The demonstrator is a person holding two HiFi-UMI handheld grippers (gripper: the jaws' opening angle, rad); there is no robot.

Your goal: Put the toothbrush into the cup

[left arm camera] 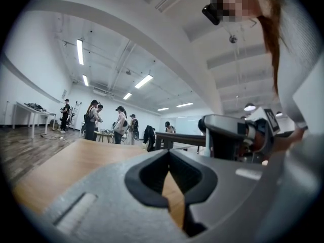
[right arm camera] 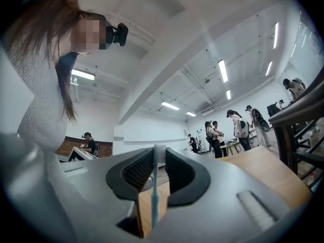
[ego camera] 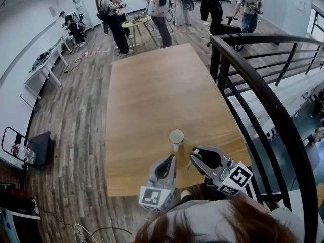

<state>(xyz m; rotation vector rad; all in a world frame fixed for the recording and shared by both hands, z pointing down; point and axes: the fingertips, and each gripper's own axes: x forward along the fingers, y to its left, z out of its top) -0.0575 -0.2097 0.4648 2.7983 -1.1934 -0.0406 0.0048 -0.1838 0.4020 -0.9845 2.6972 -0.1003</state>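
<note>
A white cup [ego camera: 176, 137] stands upright on the wooden table [ego camera: 152, 95], near its front right corner. My right gripper [ego camera: 193, 155] hovers just right of and in front of the cup, apart from it. It is shut on a thin light-blue toothbrush [right arm camera: 154, 196], which runs lengthwise between the pads with its white end at the tips of the right gripper [right arm camera: 158, 152]. The toothbrush is too small to make out in the head view. My left gripper [ego camera: 172, 158] is just in front of the cup, pointing level. The pads of the left gripper [left arm camera: 169, 153] meet with nothing between them.
A dark curved metal railing [ego camera: 263, 95] runs along the table's right side, close to my right gripper. Several people [ego camera: 157, 9] stand around a small table at the far end of the room. A white bench [ego camera: 45, 67] lines the left wall.
</note>
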